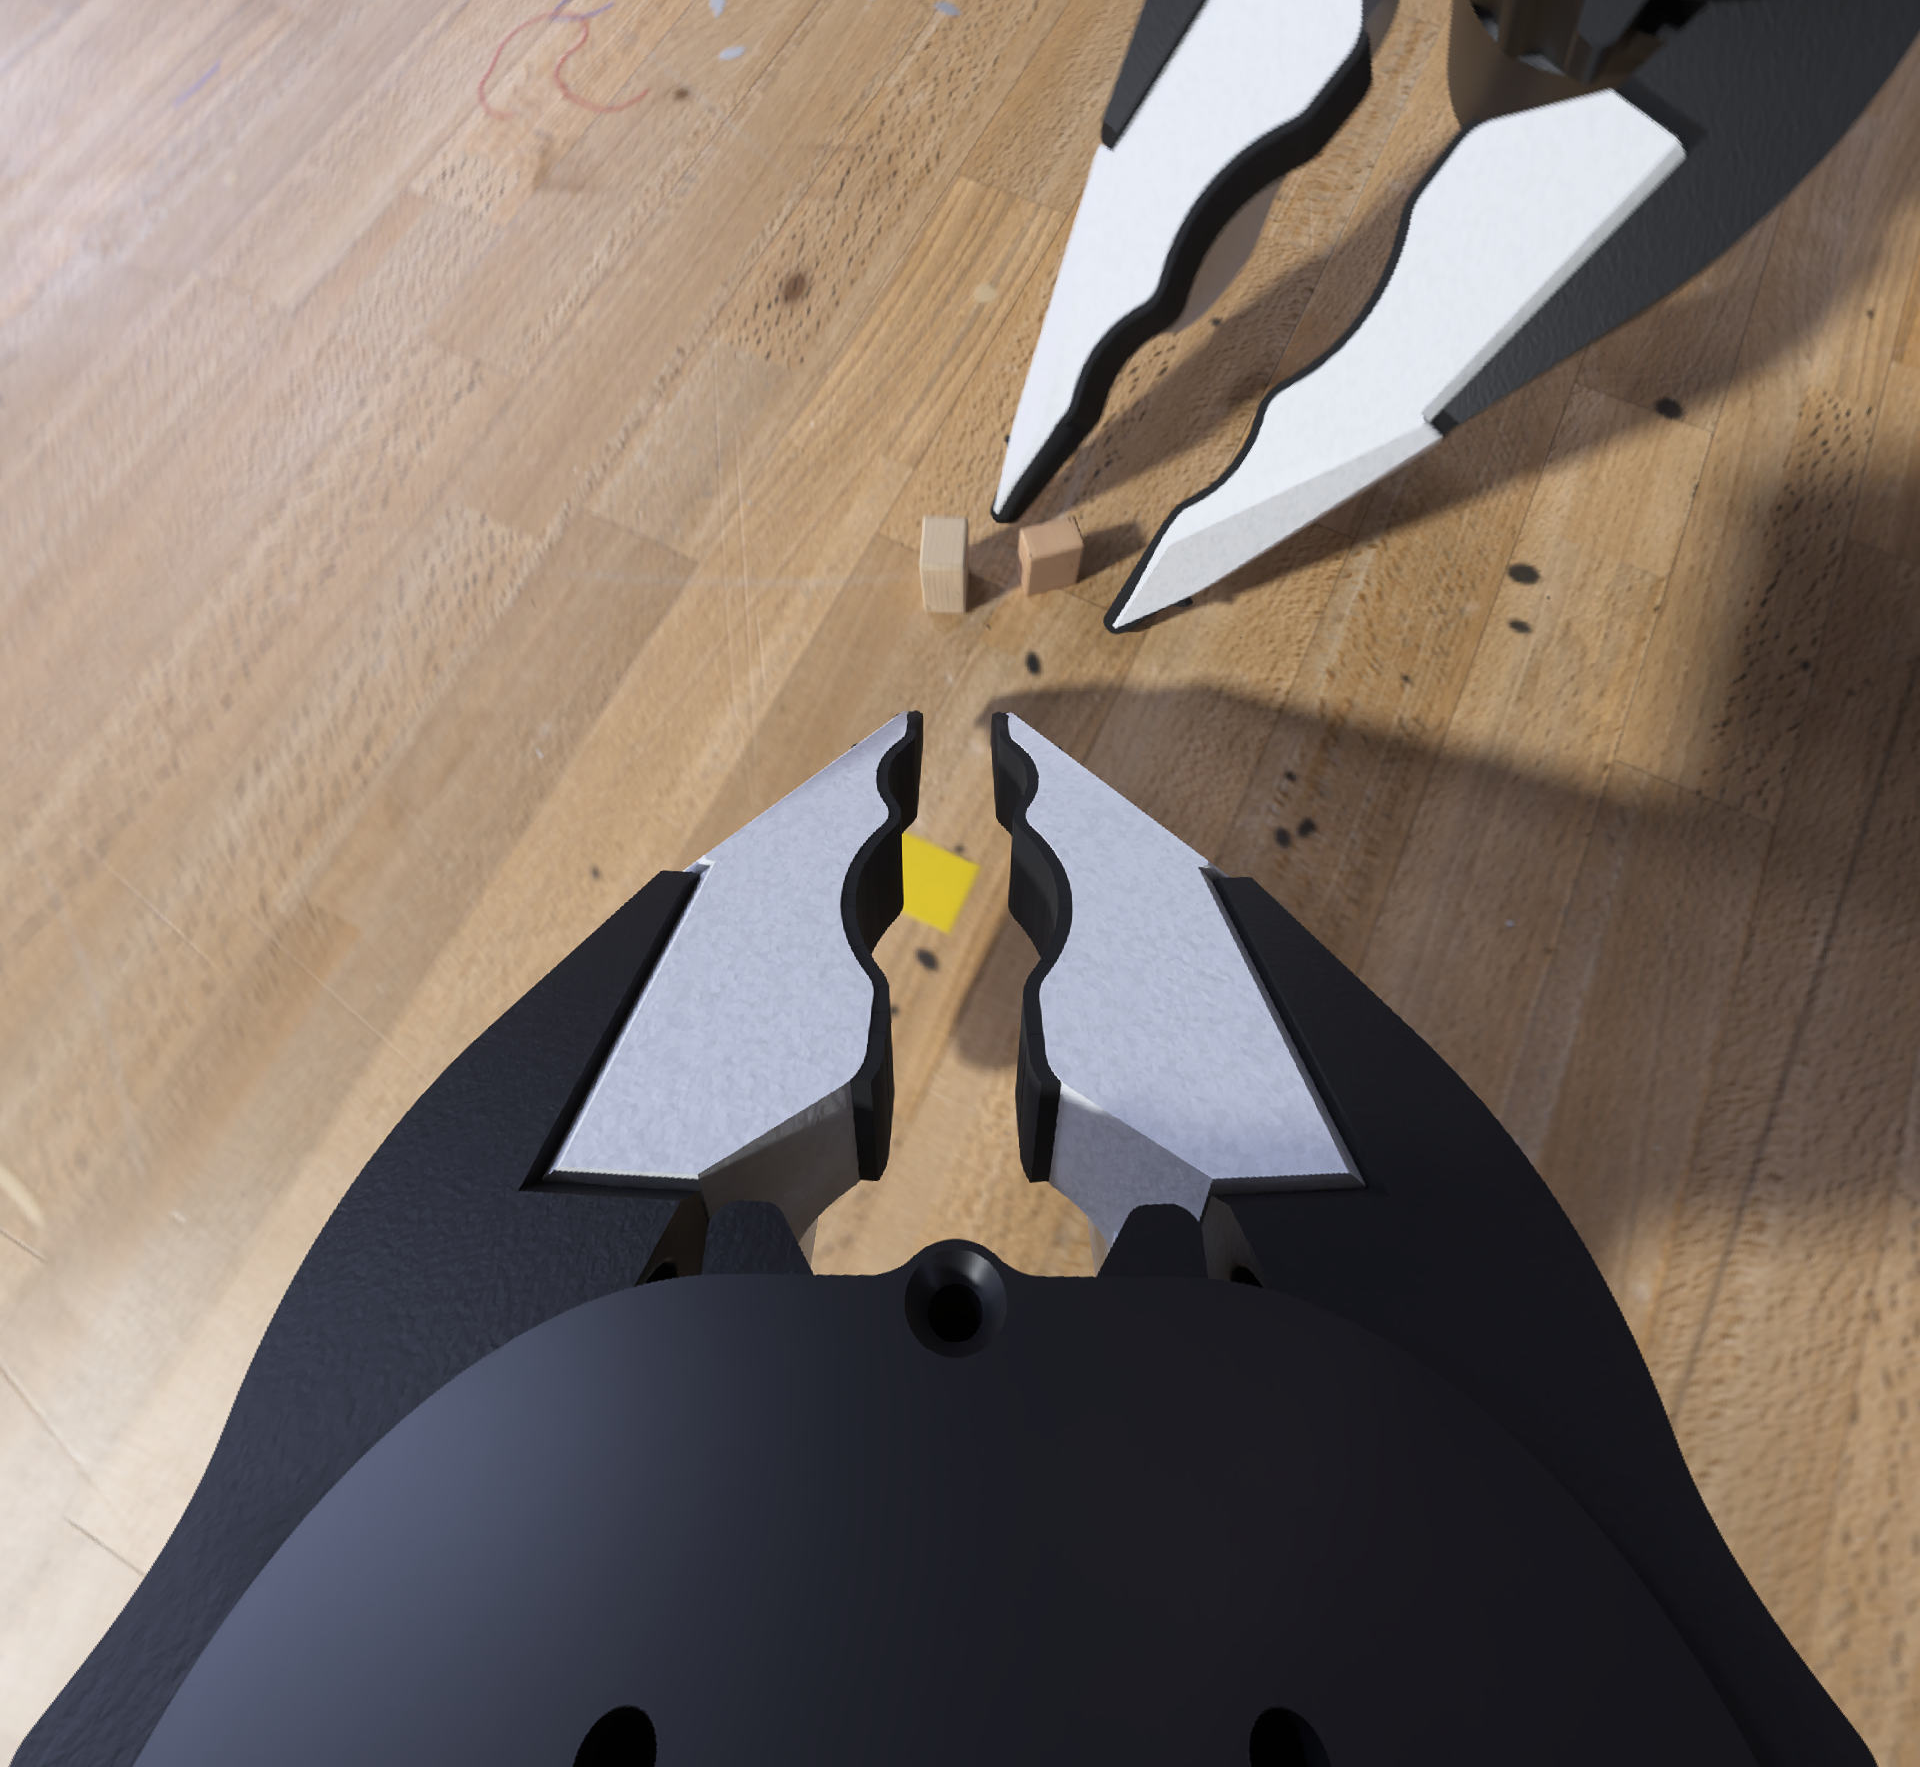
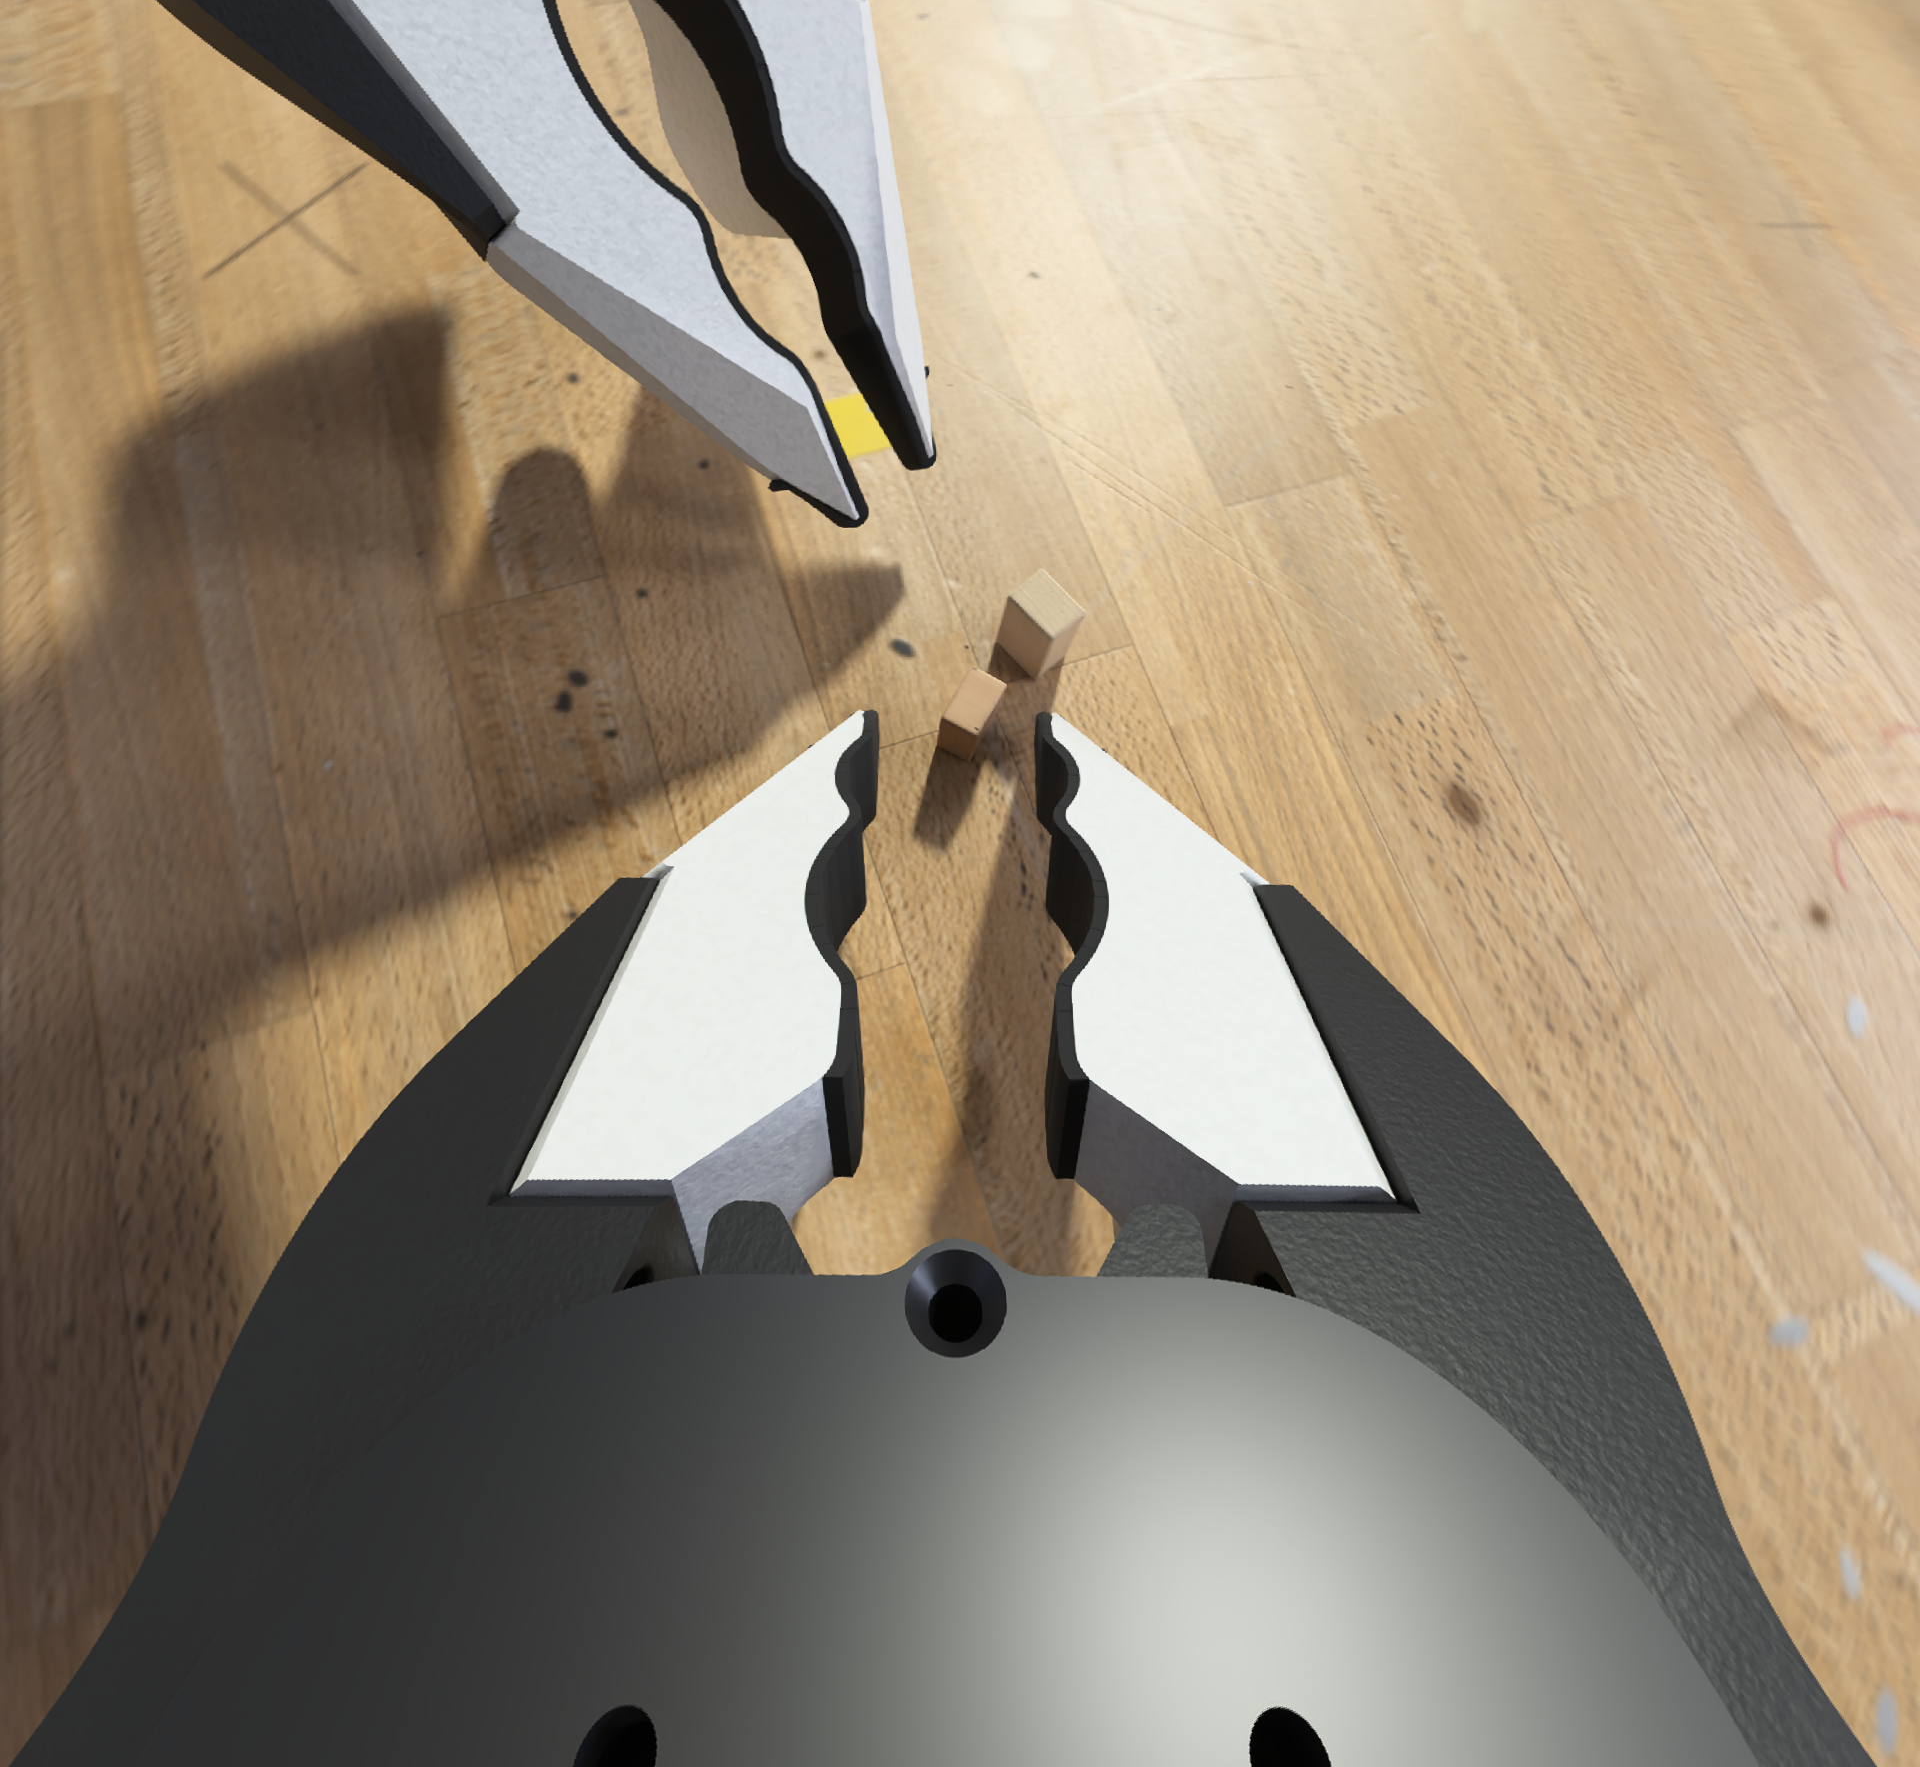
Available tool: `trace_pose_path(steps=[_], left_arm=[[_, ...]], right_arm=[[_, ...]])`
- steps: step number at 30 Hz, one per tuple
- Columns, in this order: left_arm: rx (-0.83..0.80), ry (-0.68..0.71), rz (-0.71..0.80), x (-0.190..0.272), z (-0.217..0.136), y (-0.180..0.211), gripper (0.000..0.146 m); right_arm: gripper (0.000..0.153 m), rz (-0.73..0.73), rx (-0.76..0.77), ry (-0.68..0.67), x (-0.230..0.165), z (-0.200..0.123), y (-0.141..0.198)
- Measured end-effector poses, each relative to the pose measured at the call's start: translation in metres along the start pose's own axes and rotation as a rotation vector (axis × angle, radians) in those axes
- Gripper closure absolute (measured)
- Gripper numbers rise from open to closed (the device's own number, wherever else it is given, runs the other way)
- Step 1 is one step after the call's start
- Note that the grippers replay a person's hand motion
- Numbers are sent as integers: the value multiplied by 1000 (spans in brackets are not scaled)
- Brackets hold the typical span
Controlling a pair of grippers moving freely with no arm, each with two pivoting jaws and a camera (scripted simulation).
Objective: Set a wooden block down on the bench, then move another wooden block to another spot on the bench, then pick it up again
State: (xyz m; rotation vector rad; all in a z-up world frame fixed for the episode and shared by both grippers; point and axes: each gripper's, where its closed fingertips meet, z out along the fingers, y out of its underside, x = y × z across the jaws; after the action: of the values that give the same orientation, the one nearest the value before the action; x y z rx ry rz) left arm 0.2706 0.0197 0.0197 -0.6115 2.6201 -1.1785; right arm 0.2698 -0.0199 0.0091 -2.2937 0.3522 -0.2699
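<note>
Left wrist view: the left claw (image 1: 955, 718) hangs over the bench (image 1: 364, 574), its jaws parted by a narrow gap with nothing between them. A yellow patch (image 1: 937, 881) lies flat on the wood below, seen through that gap. Farther off stand two blocks, apart from each other: a pale block (image 1: 943, 564) on the left and a darker block (image 1: 1051, 556) on the right. The right claw (image 1: 1055, 569) comes in from the far right, released, its tips either side of the darker block; whether they touch it I cannot tell.

Right wrist view: the right claw (image 2: 956, 718) is spread wide and empty. The darker block (image 2: 970, 714) sits on the bench (image 2: 1455, 367) just beyond the tips, in line with the gap. The pale block (image 2: 1039, 622) stands a little farther and to the right. The left claw (image 2: 886, 491) points in from the far left, with the yellow patch (image 2: 854, 422) showing between its tips.
</note>
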Motion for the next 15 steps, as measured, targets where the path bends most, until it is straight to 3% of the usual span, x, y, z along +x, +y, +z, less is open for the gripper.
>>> trace_pose_path(steps=[6,9,15], left_arm=[[-89,67,180,-16,13,-25,135],[-212,120,175,-22,22,-33,143],[-335,216,162,-15,36,-37,142]], right_arm=[[138,66,0,119,3,-1,1],[145,59,-5,152,2,1,0],[145,90,-18,231,5,2,-1]])
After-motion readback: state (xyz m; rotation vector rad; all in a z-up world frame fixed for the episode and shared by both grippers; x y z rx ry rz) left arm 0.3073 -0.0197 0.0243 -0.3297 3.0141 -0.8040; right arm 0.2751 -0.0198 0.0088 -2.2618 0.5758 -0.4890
